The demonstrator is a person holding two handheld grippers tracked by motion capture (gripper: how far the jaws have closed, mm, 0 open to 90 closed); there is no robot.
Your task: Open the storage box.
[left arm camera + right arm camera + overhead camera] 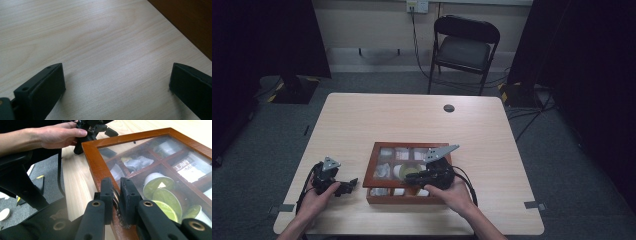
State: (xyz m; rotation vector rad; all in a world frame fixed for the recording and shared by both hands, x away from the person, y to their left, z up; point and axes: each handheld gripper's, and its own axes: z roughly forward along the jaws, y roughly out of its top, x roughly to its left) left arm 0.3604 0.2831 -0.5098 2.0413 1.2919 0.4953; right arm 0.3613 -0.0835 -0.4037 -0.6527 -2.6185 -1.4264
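Note:
A wooden box (370, 172) with a glass lid lies on the near middle of the table; its frame (93, 161) encloses compartments holding green-topped capsules (160, 186) and white sachets (191, 168). My right gripper (116, 185) is shut on a small ridged metal clasp (116, 196) at the lid's front edge; in the high view it (411, 179) reaches over the box's near side. My left gripper (117, 75) rests open on the bare wood, nothing between its jaws, just left of the box's side (190, 22). It (349, 184) points toward the box, and a hand grips it (91, 130).
The light wooden table (412, 120) has a round cable hole (449, 108) at the back. A black folding chair (464, 47) stands beyond the far edge. Cables trail from both grippers toward the near edge.

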